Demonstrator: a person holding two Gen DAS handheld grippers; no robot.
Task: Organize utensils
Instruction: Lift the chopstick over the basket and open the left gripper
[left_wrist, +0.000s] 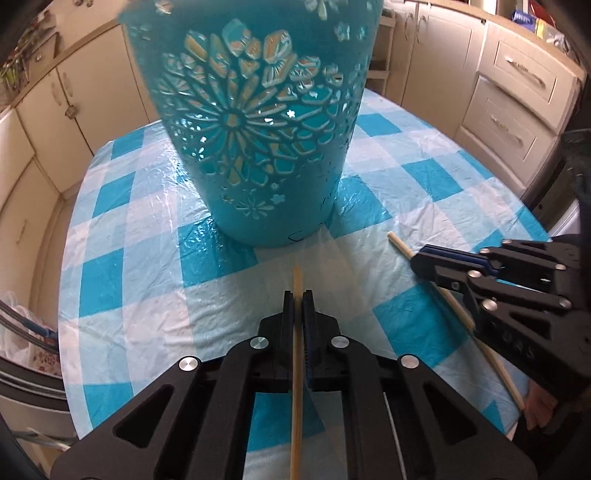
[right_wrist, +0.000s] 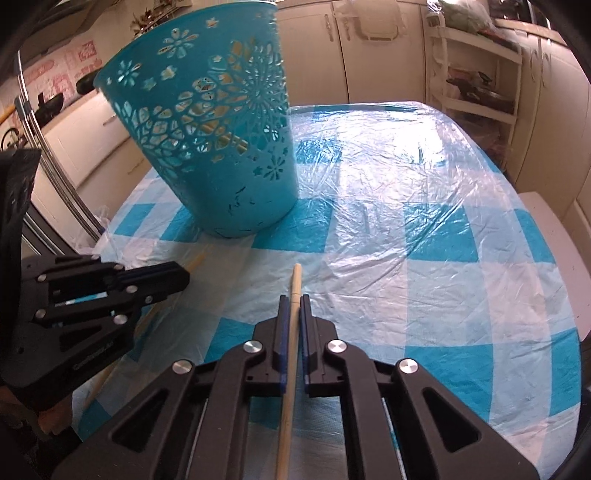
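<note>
Two hand-held black grippers over a desk covered by a blue-and-white checked plastic cloth (right_wrist: 424, 229). The left gripper (left_wrist: 298, 295) has its jaws closed on a thin, pale wooden chopstick (left_wrist: 296, 354), whose tip projects just past the fingertips toward a tall turquoise plastic basket with cut-out flower patterns (left_wrist: 255, 122) standing at the far side. The right gripper (right_wrist: 294, 299), near on the right, likewise has its jaws closed on a second pale wooden chopstick (right_wrist: 290, 354). Cream kitchen cabinets (left_wrist: 517, 85) surround the desk.
</note>
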